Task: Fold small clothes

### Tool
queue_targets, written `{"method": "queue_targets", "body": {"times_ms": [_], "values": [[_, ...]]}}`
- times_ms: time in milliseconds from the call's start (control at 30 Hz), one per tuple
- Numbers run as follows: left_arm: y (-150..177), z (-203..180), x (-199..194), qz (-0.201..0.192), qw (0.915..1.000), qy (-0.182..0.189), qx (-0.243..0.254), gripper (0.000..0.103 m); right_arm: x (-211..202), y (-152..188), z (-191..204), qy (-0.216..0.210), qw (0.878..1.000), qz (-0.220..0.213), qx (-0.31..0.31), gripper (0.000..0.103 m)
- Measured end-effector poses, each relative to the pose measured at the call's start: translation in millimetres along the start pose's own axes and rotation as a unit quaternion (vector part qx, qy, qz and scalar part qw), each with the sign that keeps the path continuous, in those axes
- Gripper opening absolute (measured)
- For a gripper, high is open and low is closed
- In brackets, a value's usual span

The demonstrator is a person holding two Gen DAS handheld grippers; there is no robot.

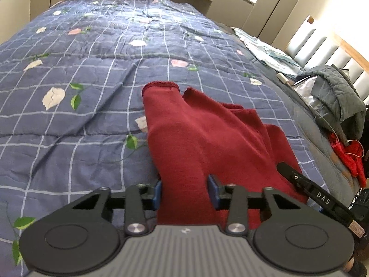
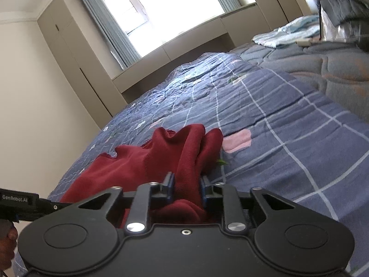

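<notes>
A dark red knit garment (image 1: 198,129) lies bunched on the blue checked floral bedspread (image 1: 87,73), one sleeve cuff pointing away. My left gripper (image 1: 184,191) is shut on the garment's near edge, with cloth filling the gap between its blue pads. My right gripper (image 2: 185,187) is shut on another part of the same red garment (image 2: 161,157), which rises in folds ahead of it. The right gripper also shows at the right edge of the left wrist view (image 1: 316,196), and the left gripper at the left edge of the right wrist view (image 2: 25,202).
A grey quilted jacket (image 1: 334,94) and a red cloth (image 1: 350,157) are heaped at the bed's right side. A light blue folded blanket (image 1: 267,48) lies farther back by the padded headboard (image 1: 322,53). Beige wardrobes (image 2: 76,67) and a bright window (image 2: 175,7) stand beyond the bed.
</notes>
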State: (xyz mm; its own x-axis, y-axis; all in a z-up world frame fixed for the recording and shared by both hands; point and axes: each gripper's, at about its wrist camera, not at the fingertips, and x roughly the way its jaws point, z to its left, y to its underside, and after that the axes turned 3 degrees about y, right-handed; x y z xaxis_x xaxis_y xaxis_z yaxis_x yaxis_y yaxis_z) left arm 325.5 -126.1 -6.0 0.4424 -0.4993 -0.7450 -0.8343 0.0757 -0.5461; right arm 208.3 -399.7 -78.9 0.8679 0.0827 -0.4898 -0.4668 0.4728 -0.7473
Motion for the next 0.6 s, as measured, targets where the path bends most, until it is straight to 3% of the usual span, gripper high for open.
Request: {"method": "queue_targets", "body": {"times_ms": [133,367,600], "values": [[-1.0,-8.4,-12.3,-0.012,0.9998,0.004,0.016,0.033,-9.3,-2.1,14.1,0.008,1.0,-0.016,-0.016,0.016],[1.2,-21.2,-27.0,-0.026,0.9987,0.009,0.044,0.032,-27.8,-6.8,34.0,0.007,0.999,-0.037,-0.04,0.015],[-0.7,-13.0,-39.6,-0.03,0.9986,0.029,0.034,0.031,-39.8,-13.1,49.7,-0.016,0.998,-0.049,-0.044,0.015]]}}
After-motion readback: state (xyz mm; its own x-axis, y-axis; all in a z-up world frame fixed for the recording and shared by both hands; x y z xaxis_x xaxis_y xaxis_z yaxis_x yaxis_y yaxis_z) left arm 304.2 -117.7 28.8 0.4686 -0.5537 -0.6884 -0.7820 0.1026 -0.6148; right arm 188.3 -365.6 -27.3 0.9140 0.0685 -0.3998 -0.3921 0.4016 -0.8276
